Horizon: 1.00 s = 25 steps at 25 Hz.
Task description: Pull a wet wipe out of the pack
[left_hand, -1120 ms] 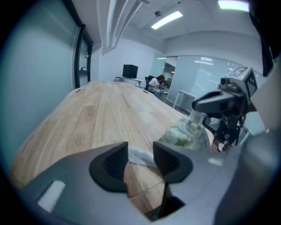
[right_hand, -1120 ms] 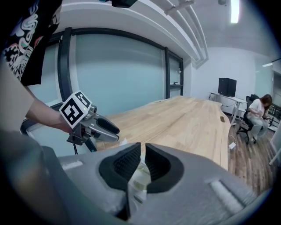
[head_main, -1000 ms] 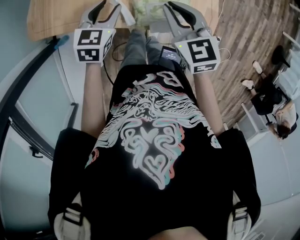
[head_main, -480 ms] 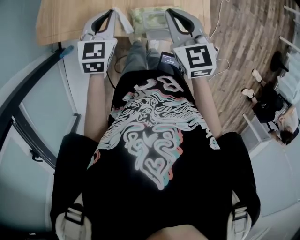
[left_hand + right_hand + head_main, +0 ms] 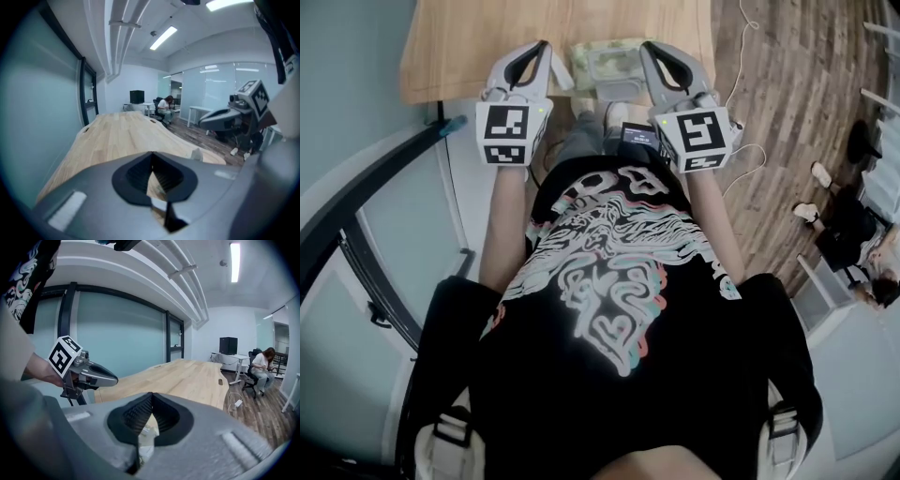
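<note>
A pale green wet wipe pack lies near the front edge of the wooden table, between my two grippers. My left gripper is shut, and a white wipe trails from its tip toward the pack. In the left gripper view the jaws meet, with a white scrap showing in the gap below them. My right gripper is shut at the pack's right edge. In the right gripper view crumpled pale pack material sits in the slit under the closed jaws.
The table runs far ahead, with a glass wall on its left. A person sits at a desk at the back of the room. A cable and shoes lie on the wood floor to the right.
The left gripper's fingers, apart a second ago, now stand together by the wipe. Both grippers and the pack sit lower in the head view, and more of the table shows.
</note>
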Each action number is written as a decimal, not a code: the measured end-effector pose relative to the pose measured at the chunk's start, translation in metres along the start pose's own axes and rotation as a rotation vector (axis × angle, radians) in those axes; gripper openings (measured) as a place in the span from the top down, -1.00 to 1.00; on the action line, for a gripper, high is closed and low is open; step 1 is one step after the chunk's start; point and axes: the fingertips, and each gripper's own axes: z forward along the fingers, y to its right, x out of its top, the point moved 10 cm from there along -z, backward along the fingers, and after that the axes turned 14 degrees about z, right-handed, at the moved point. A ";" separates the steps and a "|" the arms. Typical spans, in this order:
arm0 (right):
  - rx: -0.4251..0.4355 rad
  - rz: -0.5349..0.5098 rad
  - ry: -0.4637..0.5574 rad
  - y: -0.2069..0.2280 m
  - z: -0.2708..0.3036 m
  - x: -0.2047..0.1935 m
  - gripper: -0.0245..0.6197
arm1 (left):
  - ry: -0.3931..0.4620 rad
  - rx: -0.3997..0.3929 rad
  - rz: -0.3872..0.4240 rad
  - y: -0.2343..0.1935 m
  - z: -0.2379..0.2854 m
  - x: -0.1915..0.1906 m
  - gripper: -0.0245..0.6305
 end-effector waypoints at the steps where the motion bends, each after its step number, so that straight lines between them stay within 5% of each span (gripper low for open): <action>1: -0.001 0.004 0.015 -0.001 -0.002 0.002 0.92 | 0.013 0.006 -0.006 0.000 -0.003 0.004 0.96; 15: 0.015 -0.011 0.120 -0.005 -0.026 0.021 0.93 | 0.102 0.026 0.088 0.013 -0.020 0.055 0.96; 25: 0.018 -0.058 0.165 0.000 -0.029 0.028 0.93 | 0.143 0.050 0.080 0.019 -0.025 0.066 0.96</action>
